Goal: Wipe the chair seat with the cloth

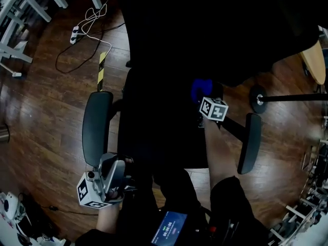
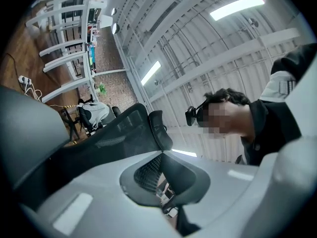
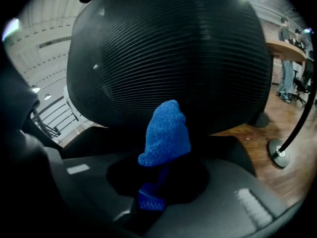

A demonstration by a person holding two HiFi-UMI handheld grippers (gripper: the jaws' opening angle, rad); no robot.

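The right gripper (image 3: 153, 195) had its jaws pinched on a blue cloth (image 3: 166, 133), a bunched wad of which stood out past the jaw tips. In the right gripper view the cloth showed against the ribbed black mesh of the chair backrest (image 3: 163, 48). From the head view that gripper (image 1: 207, 104), with its marker cube, was held over the right rear part of the dark chair seat (image 1: 159, 127), and the cloth (image 1: 201, 89) showed as a blue patch just beyond it. Whether the cloth actually touched the seat could not be told, because the seat was nearly black in that view. The left gripper (image 1: 113, 170) was held low at the front left corner of the chair, just beside the near end of the left armrest (image 1: 97, 127) and well apart from the cloth. In its own view the left gripper (image 2: 173, 209) pointed upward toward the ceiling, and its pale jaws were pressed together with nothing between them. The right armrest (image 1: 251, 142) stood on the seat's other side, over the wooden floor (image 1: 46, 111). A power strip (image 1: 75, 34) with looped cables lay on the floor at the upper left.
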